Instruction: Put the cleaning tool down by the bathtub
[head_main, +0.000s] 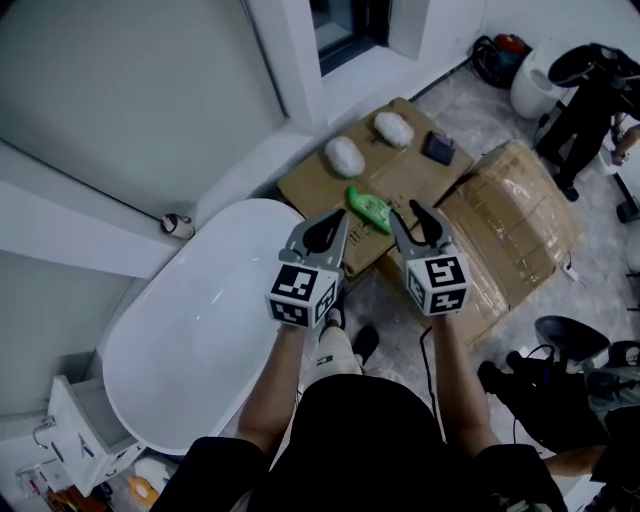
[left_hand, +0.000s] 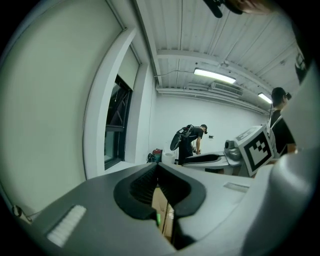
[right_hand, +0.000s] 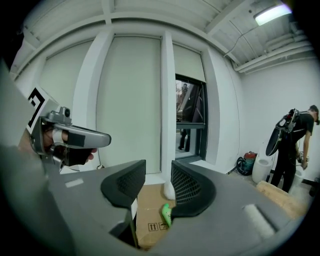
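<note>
The green cleaning tool (head_main: 368, 208) lies on a flattened cardboard sheet (head_main: 400, 175) beside the white bathtub (head_main: 200, 340); it also shows below the jaws in the right gripper view (right_hand: 165, 215). Both grippers hang in the air above the floor, apart from it. My left gripper (head_main: 333, 230) has its jaws together with nothing between them; through them only a sliver of green tool (left_hand: 158, 218) shows. My right gripper (head_main: 414, 216) stands open and empty, and its jaws (right_hand: 158, 171) frame the cardboard (right_hand: 150, 205).
Two white pads (head_main: 345, 155) (head_main: 393, 127) and a dark flat item (head_main: 438, 148) lie on the cardboard. A large brown wrapped box (head_main: 520, 215) sits to the right. A person (head_main: 590, 100) bends over at the far right. Window and wall stand behind the tub.
</note>
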